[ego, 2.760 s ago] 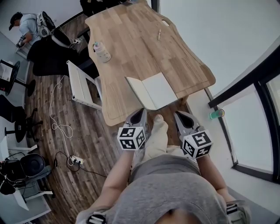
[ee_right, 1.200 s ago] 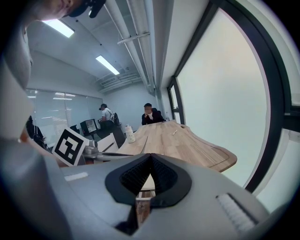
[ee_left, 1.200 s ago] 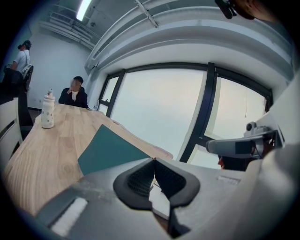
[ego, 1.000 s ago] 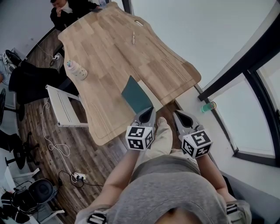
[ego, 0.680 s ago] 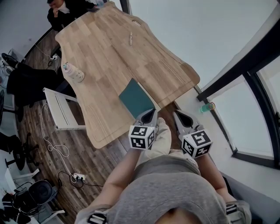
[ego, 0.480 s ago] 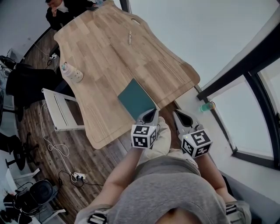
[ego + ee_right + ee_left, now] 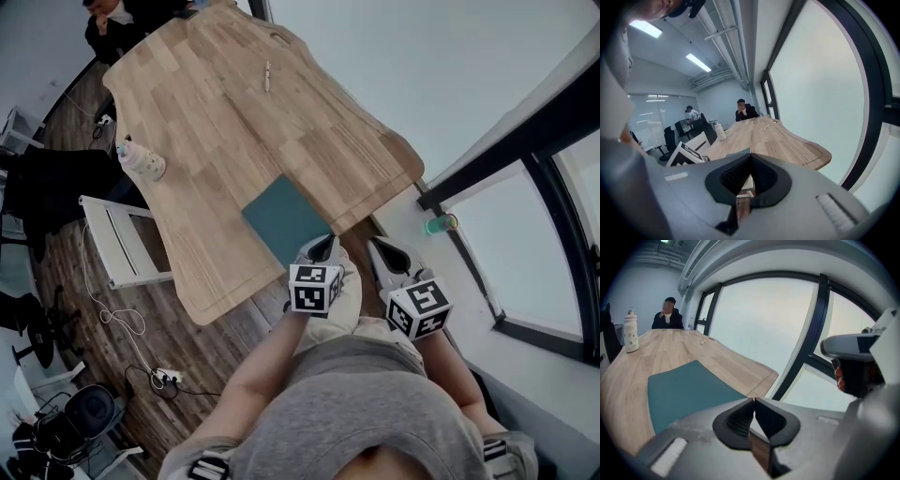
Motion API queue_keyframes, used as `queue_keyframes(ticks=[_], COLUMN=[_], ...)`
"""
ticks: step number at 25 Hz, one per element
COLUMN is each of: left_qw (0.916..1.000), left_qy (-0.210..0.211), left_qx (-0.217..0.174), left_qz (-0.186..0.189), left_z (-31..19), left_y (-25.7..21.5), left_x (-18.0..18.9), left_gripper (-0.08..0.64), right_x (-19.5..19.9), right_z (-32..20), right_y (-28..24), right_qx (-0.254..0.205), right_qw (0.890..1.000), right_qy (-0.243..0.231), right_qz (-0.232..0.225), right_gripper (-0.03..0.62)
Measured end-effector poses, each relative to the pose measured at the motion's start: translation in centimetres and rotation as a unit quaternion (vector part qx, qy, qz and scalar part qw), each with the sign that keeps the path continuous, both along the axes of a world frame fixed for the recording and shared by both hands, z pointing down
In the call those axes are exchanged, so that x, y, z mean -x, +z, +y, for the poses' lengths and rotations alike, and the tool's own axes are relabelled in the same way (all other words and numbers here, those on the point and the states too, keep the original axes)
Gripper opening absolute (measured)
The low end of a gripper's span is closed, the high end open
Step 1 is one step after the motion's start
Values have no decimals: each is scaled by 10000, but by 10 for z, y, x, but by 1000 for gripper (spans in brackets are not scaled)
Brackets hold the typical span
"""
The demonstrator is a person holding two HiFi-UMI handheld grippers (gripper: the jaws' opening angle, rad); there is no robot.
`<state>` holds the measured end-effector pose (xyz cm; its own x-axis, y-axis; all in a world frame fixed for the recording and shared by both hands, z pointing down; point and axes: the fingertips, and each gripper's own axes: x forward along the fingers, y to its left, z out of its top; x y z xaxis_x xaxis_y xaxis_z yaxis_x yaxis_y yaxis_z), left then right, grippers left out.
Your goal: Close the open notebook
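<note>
The notebook [image 7: 281, 220] lies closed and flat, teal cover up, near the front edge of the wooden table [image 7: 225, 112]. In the left gripper view the notebook [image 7: 684, 390] fills the table just beyond the jaws. My left gripper [image 7: 325, 244] hangs at the notebook's near corner, off the table edge, its jaws shut with nothing between them [image 7: 753, 401]. My right gripper [image 7: 379, 247] is beside it to the right, over the person's knee, also shut and empty [image 7: 750, 157].
A patterned bottle [image 7: 141, 161] stands at the table's left edge, and a pen [image 7: 266, 75] lies far back. A person [image 7: 111, 13] sits at the far end. A white chair [image 7: 117, 246] is left of the table, a green cup [image 7: 435, 225] on the sill.
The notebook went from open with white pages showing to closed; its teal cover came down flat. My left gripper drew back and down toward the table edge.
</note>
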<state>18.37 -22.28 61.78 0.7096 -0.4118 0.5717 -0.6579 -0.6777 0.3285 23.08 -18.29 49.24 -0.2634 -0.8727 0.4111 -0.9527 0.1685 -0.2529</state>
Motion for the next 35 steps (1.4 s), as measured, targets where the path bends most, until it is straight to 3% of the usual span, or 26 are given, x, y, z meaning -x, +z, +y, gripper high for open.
queue_keyframes(ticks=[10, 19, 25, 35], left_qw=[9991, 9990, 9990, 9998], left_qy=[-6, 16, 33, 16], left_qx=[403, 361, 434, 131], left_qz=[-165, -256, -87, 151], left_z=[1, 3, 5, 10], left_y=[29, 31, 26, -8], left_x=[-10, -11, -11, 4], left_gripper=[18, 25, 55, 57], right_x=[-8, -5, -4, -1], right_z=[-13, -15, -13, 1], right_y=[7, 9, 3, -12], right_qx=[75, 84, 27, -189], right_qw=[9999, 9998, 9998, 9998], right_qy=[-84, -185, -171, 26], right_qz=[-20, -28, 26, 87], right_gripper=[2, 2, 2, 2])
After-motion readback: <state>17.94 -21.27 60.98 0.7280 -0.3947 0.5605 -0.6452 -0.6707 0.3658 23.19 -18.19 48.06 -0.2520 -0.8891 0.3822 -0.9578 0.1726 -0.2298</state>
